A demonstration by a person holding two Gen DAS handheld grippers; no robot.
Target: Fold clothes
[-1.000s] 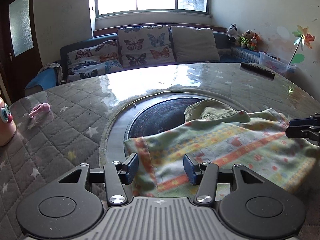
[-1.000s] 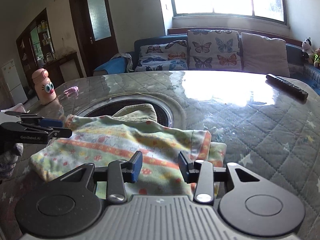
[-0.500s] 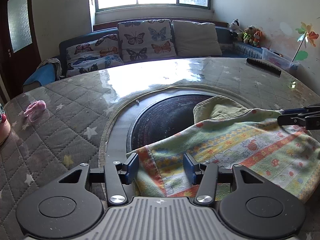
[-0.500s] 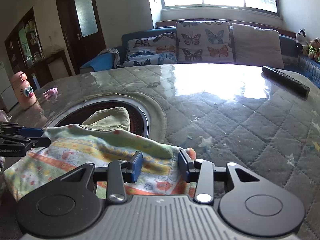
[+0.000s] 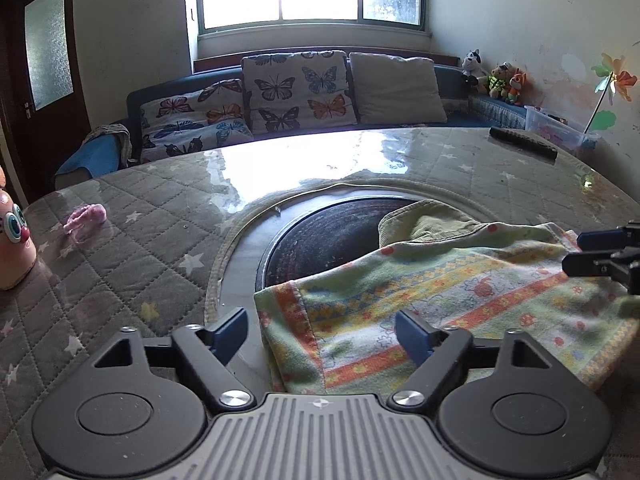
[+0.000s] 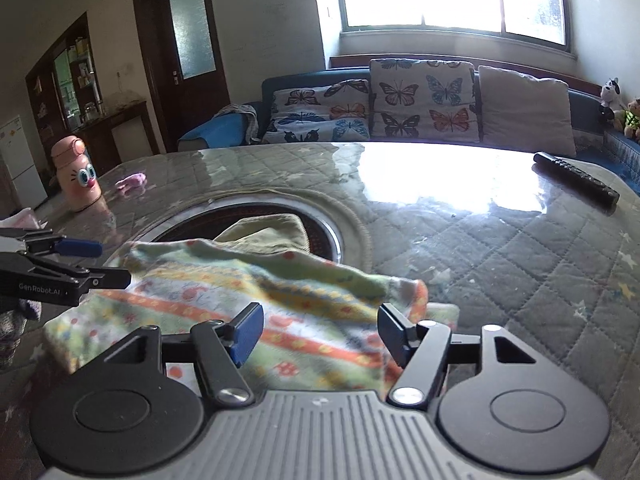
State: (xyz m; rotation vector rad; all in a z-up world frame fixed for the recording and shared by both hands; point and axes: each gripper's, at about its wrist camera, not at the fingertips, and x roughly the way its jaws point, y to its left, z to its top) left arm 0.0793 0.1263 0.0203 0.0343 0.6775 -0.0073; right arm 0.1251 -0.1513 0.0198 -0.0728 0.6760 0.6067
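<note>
- Your left gripper (image 5: 322,330) and right gripper (image 6: 318,330) both gape, gripping nothing.
- The pastel patterned terry-cloth garment (image 5: 460,300) lies doubled (olive layer beneath), apparently so its edges meet.

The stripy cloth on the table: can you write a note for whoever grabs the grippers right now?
Left gripper: open, holding nothing, at the stripy cloth's left end.
Right gripper: open, holding nothing, at its right end.
The cloth lies flat, partly over the table's dark round inset, with a plain green garment beneath its far edge.
Done: cloth laid down, both ends let go.
Left: any further folds; the green garment.
</note>
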